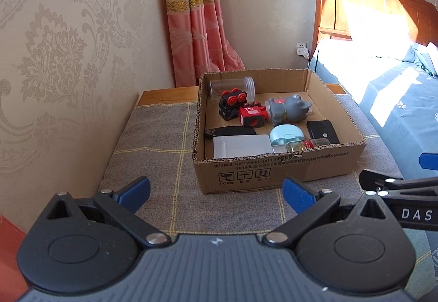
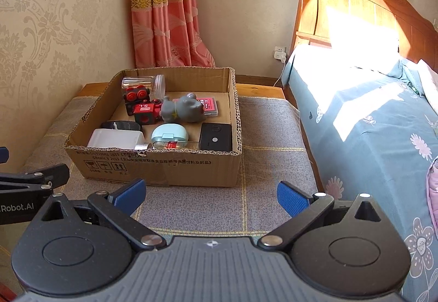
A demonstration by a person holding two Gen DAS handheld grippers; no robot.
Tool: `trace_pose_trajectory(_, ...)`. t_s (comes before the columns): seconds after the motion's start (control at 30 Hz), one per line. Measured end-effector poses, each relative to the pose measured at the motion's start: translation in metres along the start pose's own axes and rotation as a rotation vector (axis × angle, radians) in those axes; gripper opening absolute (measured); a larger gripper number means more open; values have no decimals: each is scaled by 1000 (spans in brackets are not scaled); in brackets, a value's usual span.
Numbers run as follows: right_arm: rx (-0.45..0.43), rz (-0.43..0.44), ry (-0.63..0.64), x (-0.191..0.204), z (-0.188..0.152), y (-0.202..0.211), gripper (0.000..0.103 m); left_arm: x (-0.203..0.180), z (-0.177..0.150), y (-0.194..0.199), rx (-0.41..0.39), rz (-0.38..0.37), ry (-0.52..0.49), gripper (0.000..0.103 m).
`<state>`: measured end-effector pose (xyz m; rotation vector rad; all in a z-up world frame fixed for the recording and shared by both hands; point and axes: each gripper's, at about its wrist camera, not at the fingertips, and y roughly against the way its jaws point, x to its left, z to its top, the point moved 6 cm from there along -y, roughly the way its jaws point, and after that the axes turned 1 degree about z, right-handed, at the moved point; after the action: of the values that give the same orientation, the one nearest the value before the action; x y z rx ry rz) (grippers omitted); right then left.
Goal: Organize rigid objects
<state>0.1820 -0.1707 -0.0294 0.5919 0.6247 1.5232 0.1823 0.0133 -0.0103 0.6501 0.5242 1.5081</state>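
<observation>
A shallow cardboard box [image 1: 279, 165] sits on a grey cloth [image 1: 153, 143] with yellow grid lines, covering a low wooden table. Its near wall carries printed Chinese text, partly legible as "GB/T29601 2013" and "GB4806.9 2023", above three handling symbols.

Inside the box lie a clear jar [image 1: 232, 86] on its side at the back, a black and red toy [image 1: 231, 106], a red block [image 1: 253, 116] marked "S.L", a grey figurine [image 1: 288, 110], a pale blue case [image 1: 286, 135], a white box [image 1: 241, 146], a black oval thing [image 1: 230, 132], a black device [image 1: 323, 132] and a small bottle [image 1: 309, 144] with a red label too small to read. A pink card [image 2: 209, 106] shows only in the right view, behind the figurine; its writing is illegible.

The left gripper [image 1: 216, 192] hovers in front of the box, its blue pads spread wide with nothing between them. The right gripper [image 2: 210, 194] does the same, jaws wide and empty. Each gripper's side appears at the edge of the other view, with cut-off lettering "DAS" and "Robot.AI".

Patterned wallpaper [image 1: 68, 55], a pink curtain [image 1: 197, 28], a wall socket [image 2: 280, 51] and a bed [image 2: 369, 116] with a wooden headboard surround the table. Sunlight washes out part of the bedding.
</observation>
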Motion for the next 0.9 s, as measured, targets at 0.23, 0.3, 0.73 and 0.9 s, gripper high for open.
trace_pose_trajectory(0.23, -22, -2, -1, 4, 1, 16, 103, 3, 2, 15, -29, 13, 12, 102)
trace_pose_trajectory(0.3, -26, -4, -1, 5, 1, 18, 103, 3, 2, 16, -32, 21, 9, 102)
trace_pose_trajectory(0.73, -36, 3, -11, 4, 3, 21, 103, 4, 2, 16, -24, 37, 10, 102)
trace_pose_trajectory(0.9, -39, 5, -12, 4, 4, 22, 103, 3, 3, 17, -25, 37, 8, 102)
